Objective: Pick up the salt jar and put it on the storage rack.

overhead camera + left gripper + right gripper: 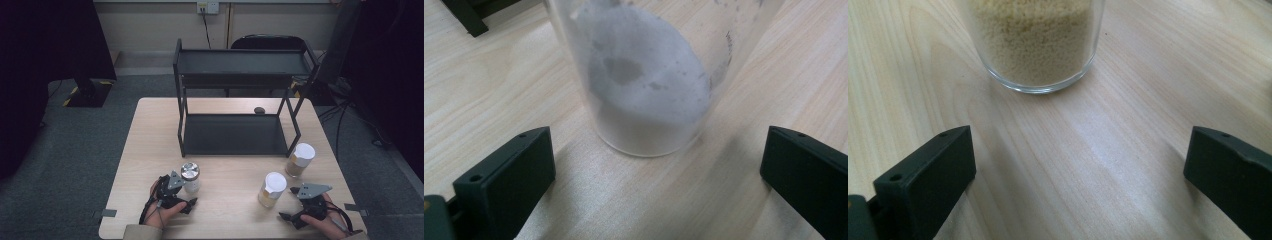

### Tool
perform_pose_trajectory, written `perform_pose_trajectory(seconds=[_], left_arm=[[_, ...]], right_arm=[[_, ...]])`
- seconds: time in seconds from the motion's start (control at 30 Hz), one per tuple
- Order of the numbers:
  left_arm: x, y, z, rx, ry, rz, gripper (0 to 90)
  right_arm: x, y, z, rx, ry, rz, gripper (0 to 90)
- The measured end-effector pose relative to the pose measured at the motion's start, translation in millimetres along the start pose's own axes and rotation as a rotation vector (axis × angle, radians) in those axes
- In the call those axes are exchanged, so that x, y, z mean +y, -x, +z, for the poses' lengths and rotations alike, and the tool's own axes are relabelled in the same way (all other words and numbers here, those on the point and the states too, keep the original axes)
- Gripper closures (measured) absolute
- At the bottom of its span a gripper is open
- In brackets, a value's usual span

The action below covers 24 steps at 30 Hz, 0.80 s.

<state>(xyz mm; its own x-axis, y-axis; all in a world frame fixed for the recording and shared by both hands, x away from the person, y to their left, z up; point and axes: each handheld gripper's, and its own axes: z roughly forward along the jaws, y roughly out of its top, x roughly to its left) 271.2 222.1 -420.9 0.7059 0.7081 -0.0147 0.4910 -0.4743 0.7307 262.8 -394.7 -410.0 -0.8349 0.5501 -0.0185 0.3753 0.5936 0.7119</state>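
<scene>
The high view is dim and slightly soft, its corners sinking into near black while the table [225,170] catches even overhead light. Both gripper views are brighter, with the near jars blurred and soft shadows under them

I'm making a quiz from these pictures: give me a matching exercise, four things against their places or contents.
1. metal-lidded jar
2. near white-lidded jar
3. far white-lidded jar
4. black rack

a. beside the rack's right front leg
b. at the table's far half
c. white powder, before the left hand-held gripper
d. yellowish grains, before the right hand-held gripper

Pairs: 1-c, 2-d, 3-a, 4-b
</scene>
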Motion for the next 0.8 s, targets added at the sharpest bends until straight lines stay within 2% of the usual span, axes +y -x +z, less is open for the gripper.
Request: perform_pose_trajectory(seconds=[0.57,0.8], left_arm=[[0.4,0.6,-0.3,0.010,0.004,-0.015,2.2],[0.0,0.2,-1.3,0.014,0.022,-0.030,2.4]], right_arm=[[0.0,0.0,0.1,0.000,0.001,0.000,0.0],[0.1,0.0,0.2,-0.001,0.001,0.001,0.0]])
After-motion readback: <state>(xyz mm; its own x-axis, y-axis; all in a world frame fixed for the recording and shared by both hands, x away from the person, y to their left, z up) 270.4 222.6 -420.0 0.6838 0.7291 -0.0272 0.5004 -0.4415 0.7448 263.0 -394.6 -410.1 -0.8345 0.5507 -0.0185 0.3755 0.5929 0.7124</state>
